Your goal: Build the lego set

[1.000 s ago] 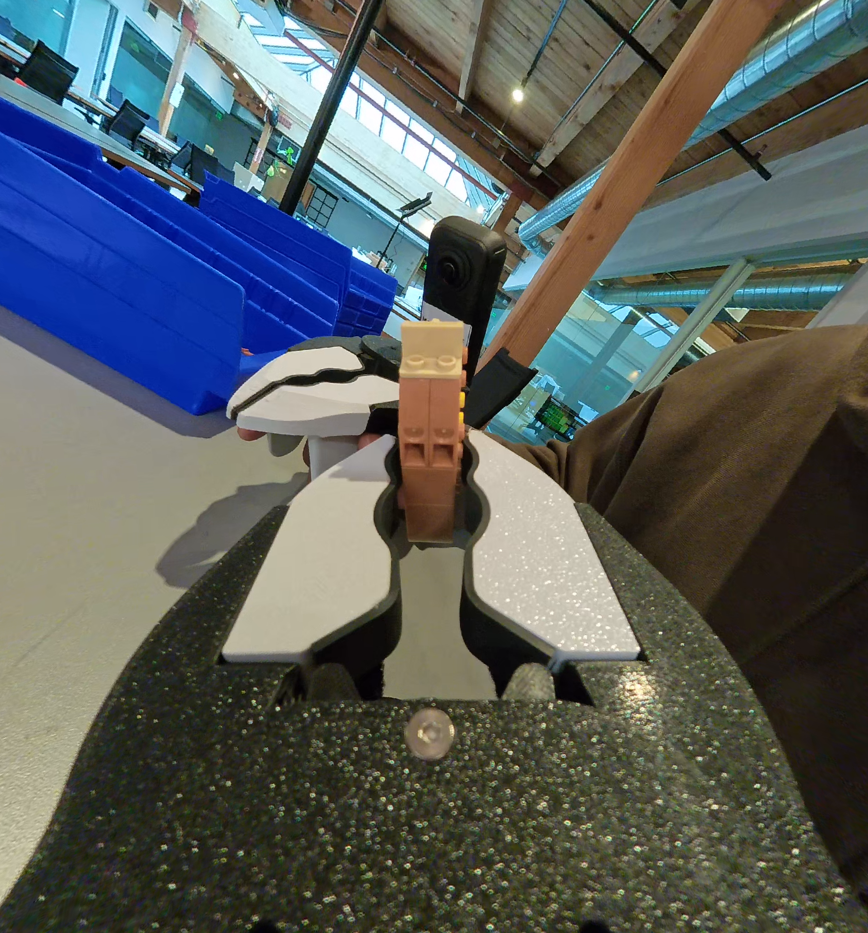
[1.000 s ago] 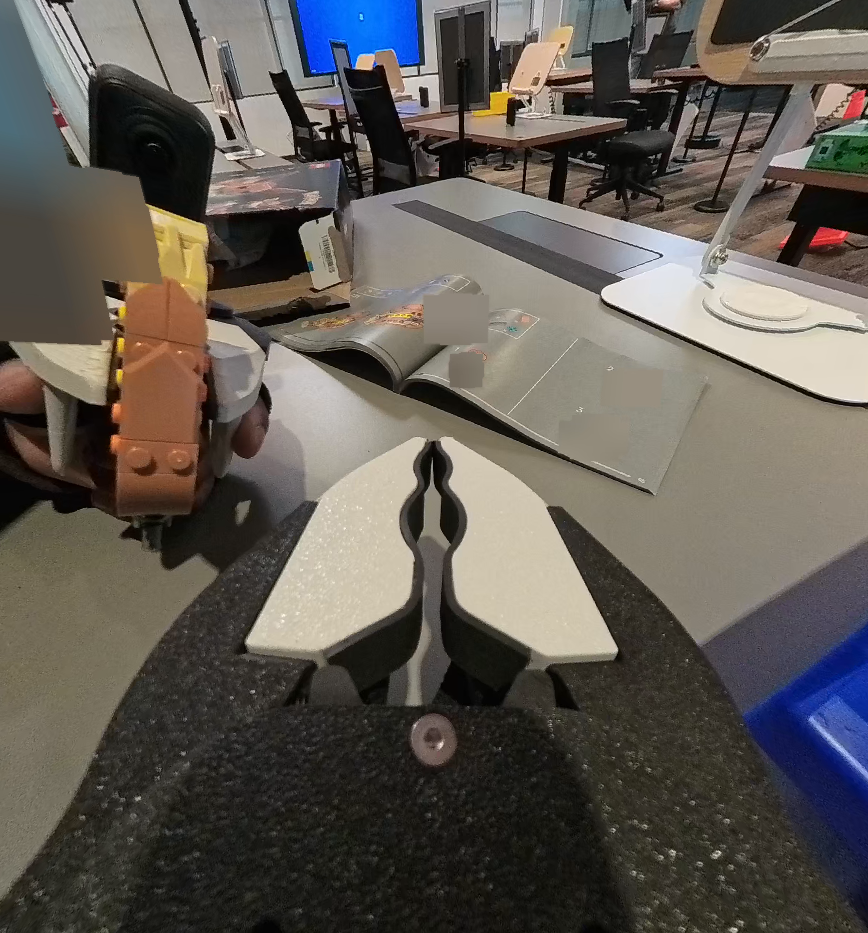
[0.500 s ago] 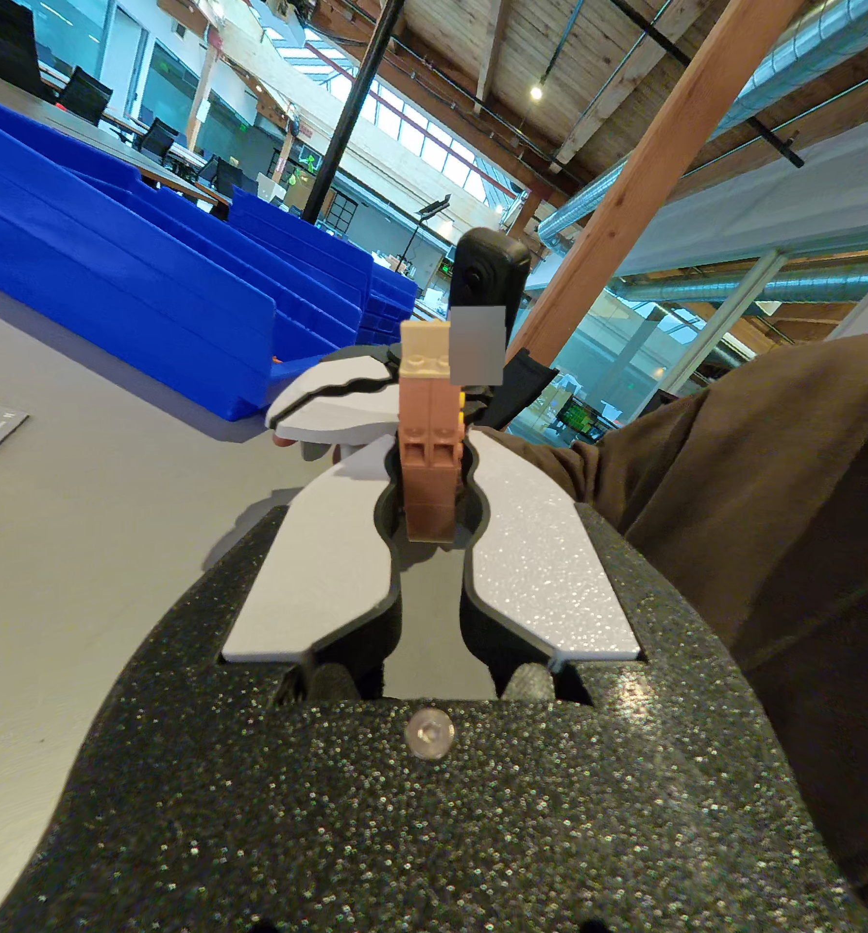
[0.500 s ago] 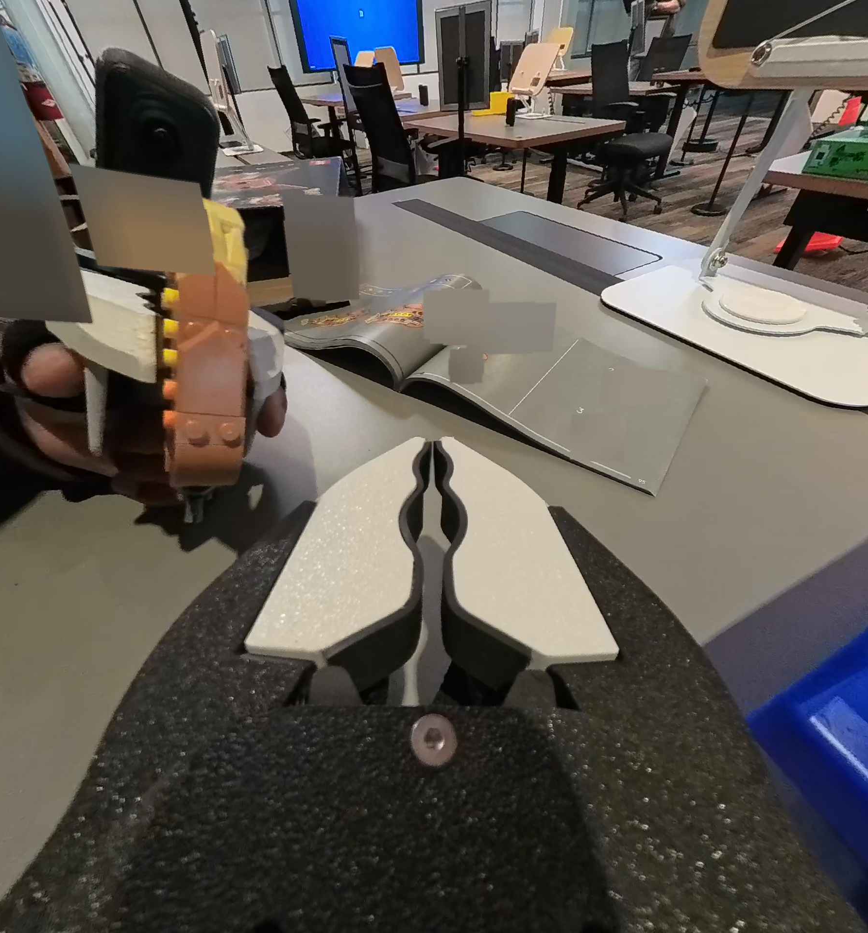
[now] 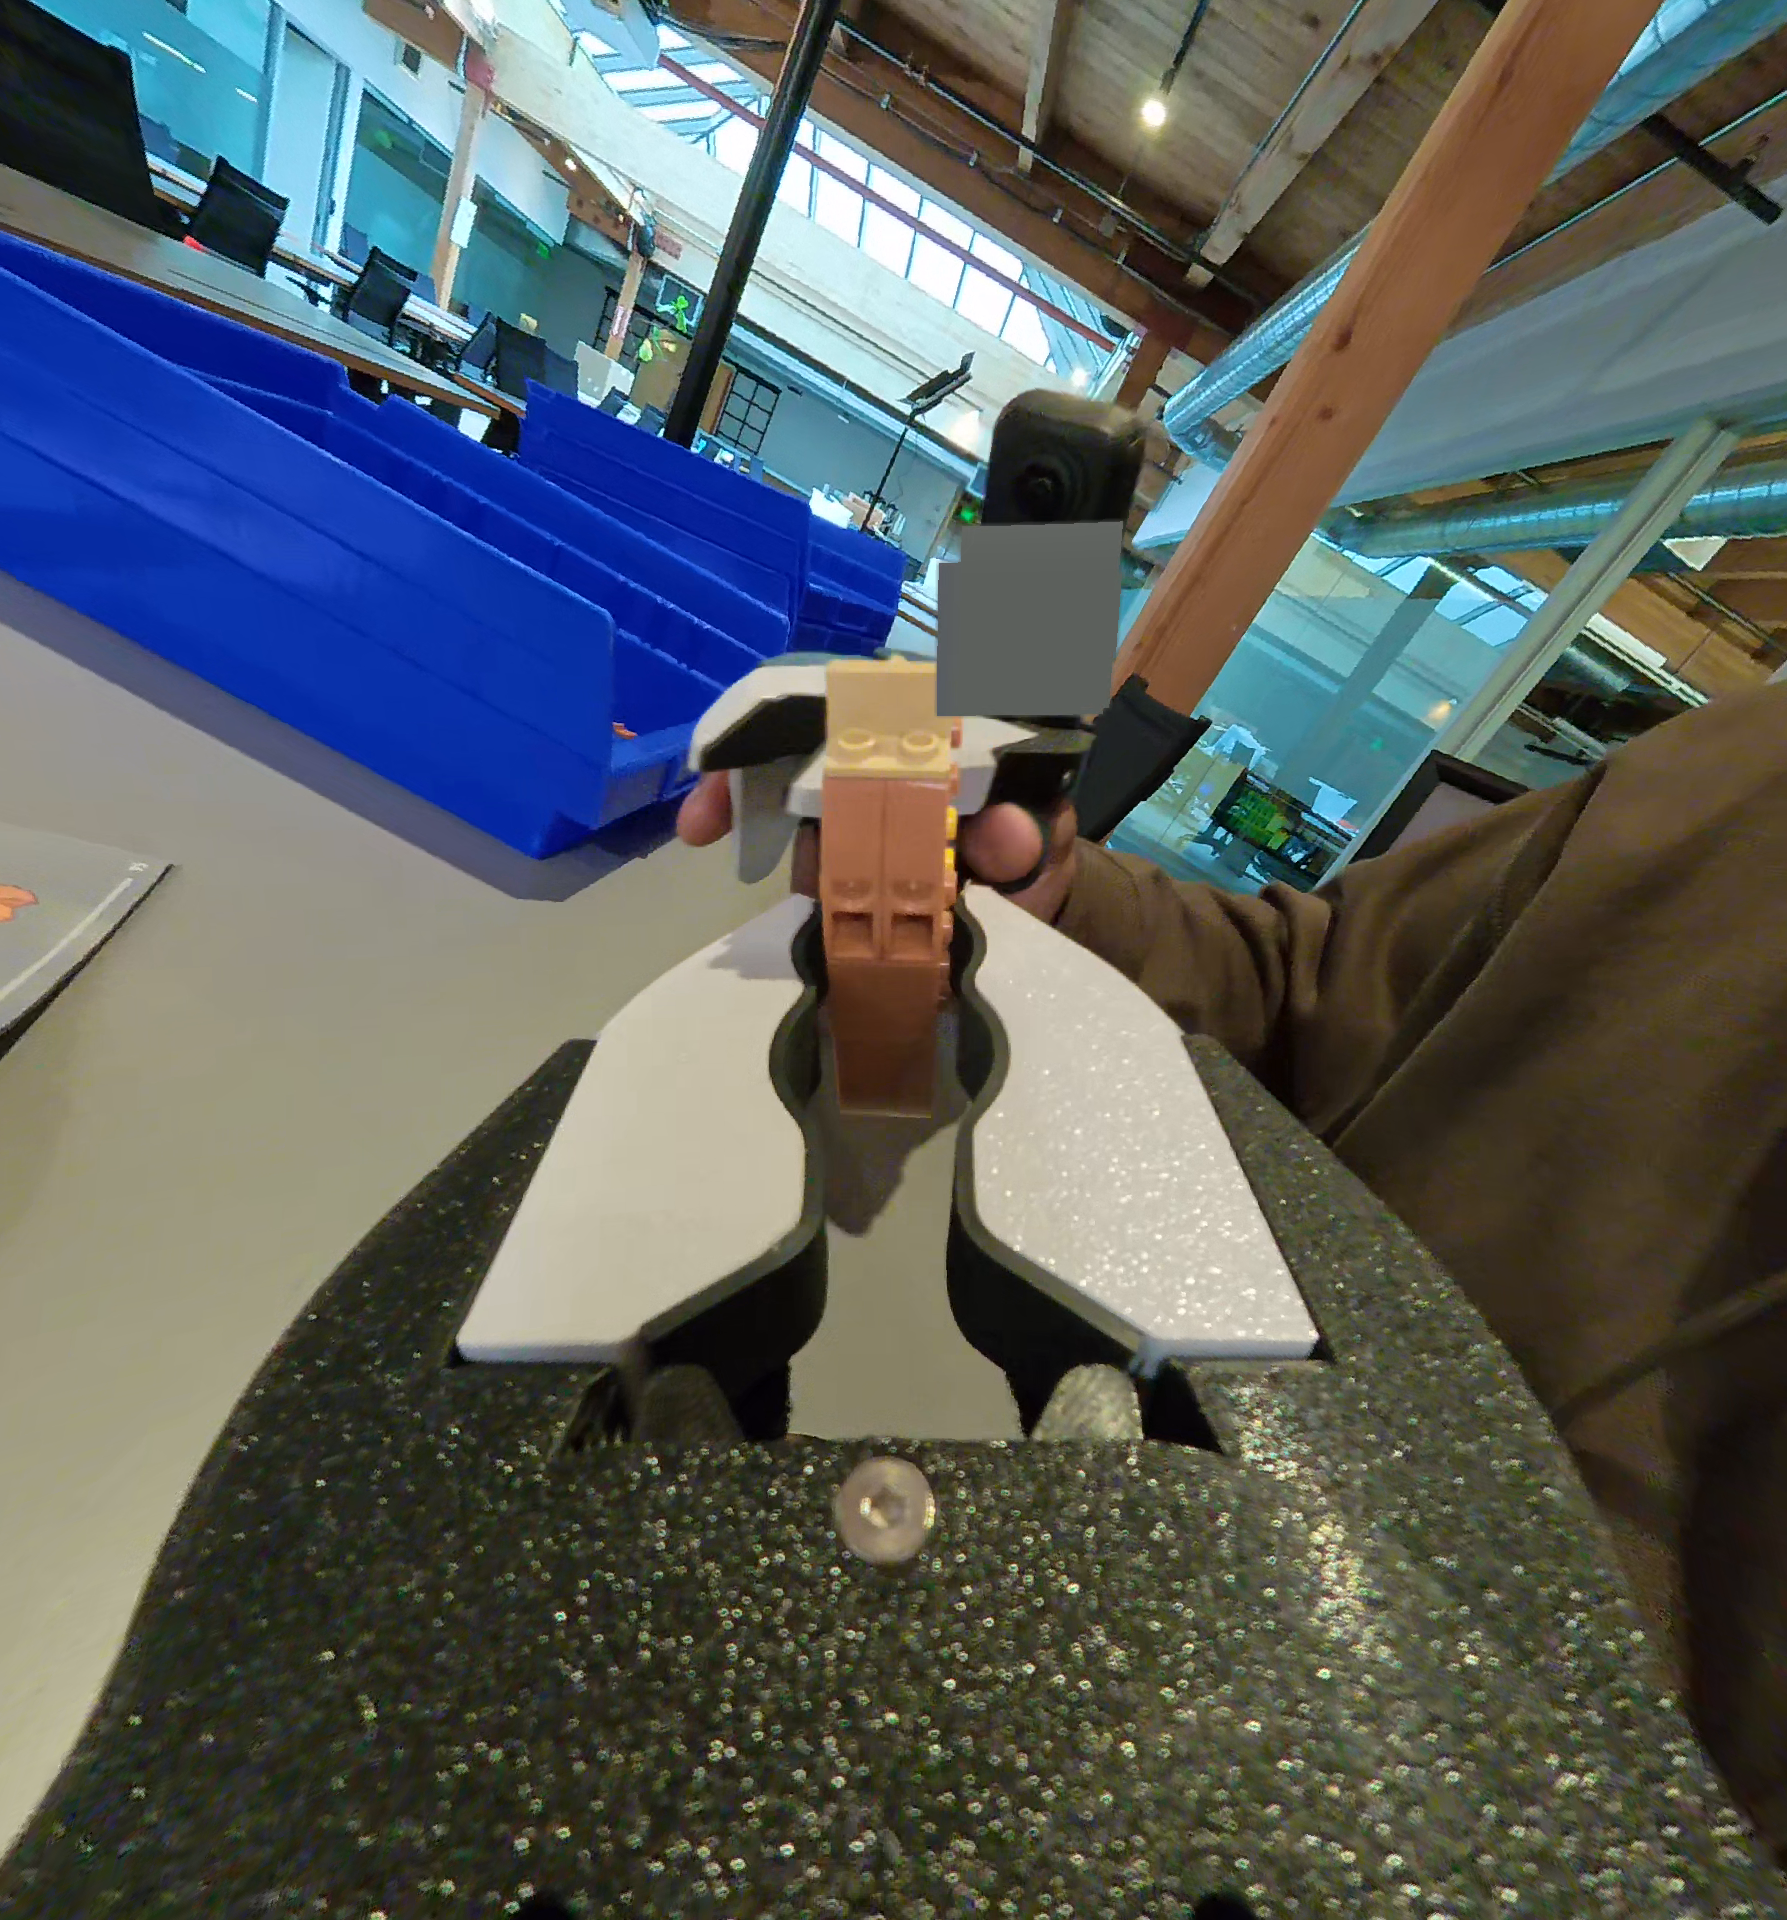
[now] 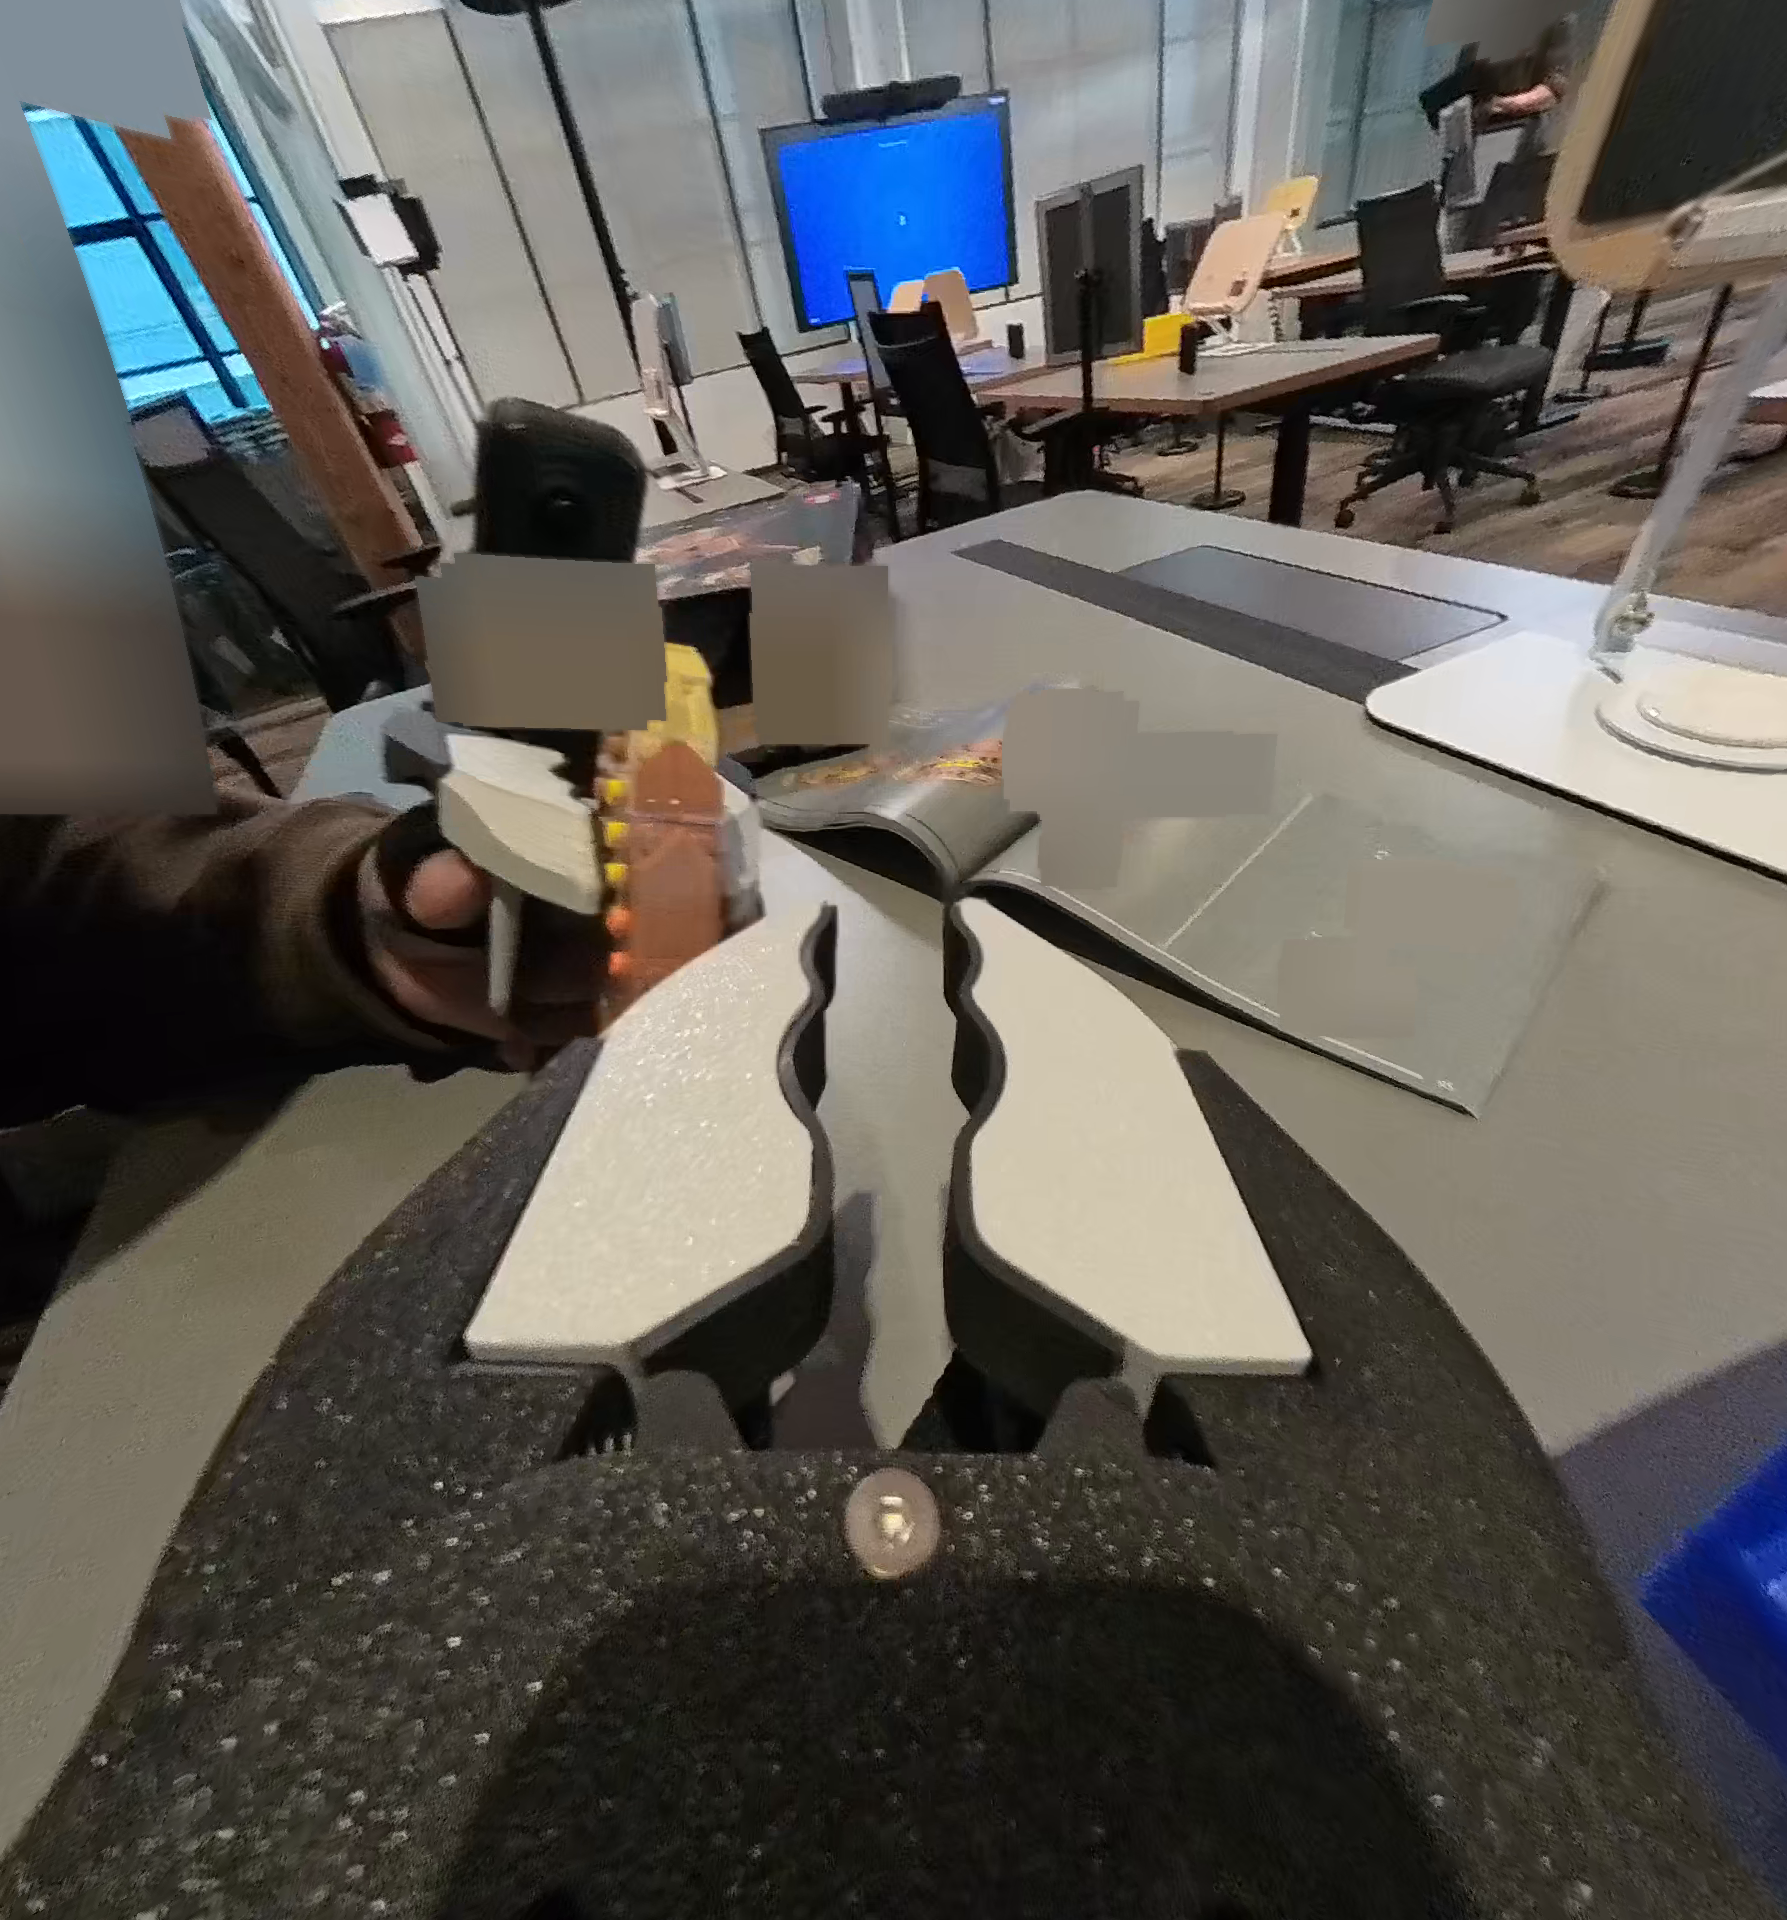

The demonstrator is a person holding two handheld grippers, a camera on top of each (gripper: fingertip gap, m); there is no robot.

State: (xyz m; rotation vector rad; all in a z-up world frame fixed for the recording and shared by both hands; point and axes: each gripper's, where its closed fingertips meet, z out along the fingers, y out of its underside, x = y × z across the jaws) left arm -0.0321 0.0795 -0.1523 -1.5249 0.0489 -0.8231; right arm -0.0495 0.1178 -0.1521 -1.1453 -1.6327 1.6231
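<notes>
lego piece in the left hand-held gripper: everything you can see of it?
The lego assembly is a tall, narrow stack of glossy plastic: brown bricks below, a tan studded brick on top, yellow and orange studs down one side. It stands upright, clamped between the fingers of the left hand-held gripper, off the table. The right hand-held gripper is open beside it, apparently not touching.

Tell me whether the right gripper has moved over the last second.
Yes. The right gripper has opened from shut and swung left: against the open instruction booklet, its fingertips now sit closer to the brown lego assembly that the left gripper holds.
</notes>
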